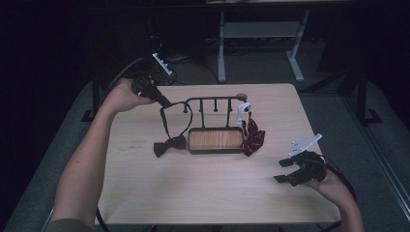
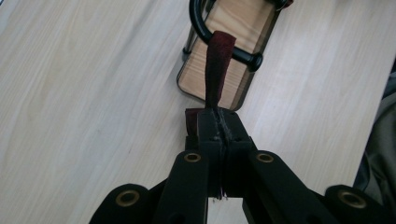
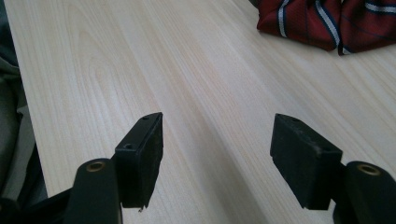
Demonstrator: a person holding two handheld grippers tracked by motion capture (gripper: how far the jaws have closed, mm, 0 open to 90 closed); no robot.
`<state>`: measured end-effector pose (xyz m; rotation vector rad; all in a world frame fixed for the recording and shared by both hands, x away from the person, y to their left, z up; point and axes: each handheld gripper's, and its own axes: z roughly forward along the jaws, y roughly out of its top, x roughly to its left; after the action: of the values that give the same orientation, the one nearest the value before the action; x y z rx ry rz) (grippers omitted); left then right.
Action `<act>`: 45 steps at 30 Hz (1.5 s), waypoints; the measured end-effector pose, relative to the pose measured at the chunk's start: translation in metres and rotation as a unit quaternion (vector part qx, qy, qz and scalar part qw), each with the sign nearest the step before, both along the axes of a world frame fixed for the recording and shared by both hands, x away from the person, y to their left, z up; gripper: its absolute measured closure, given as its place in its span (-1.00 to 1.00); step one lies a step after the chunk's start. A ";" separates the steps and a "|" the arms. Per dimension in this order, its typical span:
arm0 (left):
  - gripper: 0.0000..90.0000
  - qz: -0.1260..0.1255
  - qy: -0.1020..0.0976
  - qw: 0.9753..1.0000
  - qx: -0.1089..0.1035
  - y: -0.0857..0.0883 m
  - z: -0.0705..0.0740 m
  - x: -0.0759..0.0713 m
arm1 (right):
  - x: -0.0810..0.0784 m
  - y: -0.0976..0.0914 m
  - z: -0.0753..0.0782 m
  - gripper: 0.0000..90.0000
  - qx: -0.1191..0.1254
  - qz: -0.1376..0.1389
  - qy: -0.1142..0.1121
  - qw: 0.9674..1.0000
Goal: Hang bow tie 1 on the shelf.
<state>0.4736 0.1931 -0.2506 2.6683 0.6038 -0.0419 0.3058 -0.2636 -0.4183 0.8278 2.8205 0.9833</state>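
The left gripper (image 1: 162, 100), toward the far left corner of the table (image 1: 145, 193), has its jaws clamped on the strap (image 2: 218, 65) of the dark bow tie (image 1: 169, 144); the strap loops over the left end of the black rack (image 1: 215, 99) at the table's middle, the bow itself resting on the table just left of the rack's wooden base (image 1: 215, 139); a hard pull could, I judge, tip the light rack or drag the strap off its peg; the right gripper (image 1: 286, 170), jaws wide open and holding nothing, rests near the right edge, short of the striped red tie (image 3: 327, 21); the table is pale wood grain; the room beyond is dim, with grey carpet and a white-legged desk.
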 end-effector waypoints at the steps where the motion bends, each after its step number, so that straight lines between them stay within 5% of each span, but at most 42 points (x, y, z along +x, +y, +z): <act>1: 0.96 0.000 0.001 1.000 0.000 0.000 -0.001 0.000 | 0.000 0.000 0.000 -0.24 0.000 0.000 0.000 1.000; 32: 0.83 0.006 -0.006 1.000 0.006 0.008 0.001 -0.010 | -0.002 0.000 0.002 -0.24 -0.002 -0.003 -0.004 1.000; 45: 0.77 0.005 -0.006 1.000 -0.012 0.018 -0.008 -0.021 | -0.002 -0.003 0.003 -0.27 -0.001 -0.009 -0.009 1.000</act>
<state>0.4524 0.2106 -0.2588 2.6399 0.6078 -0.0301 0.3034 -0.2664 -0.4153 0.8374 2.7946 0.9806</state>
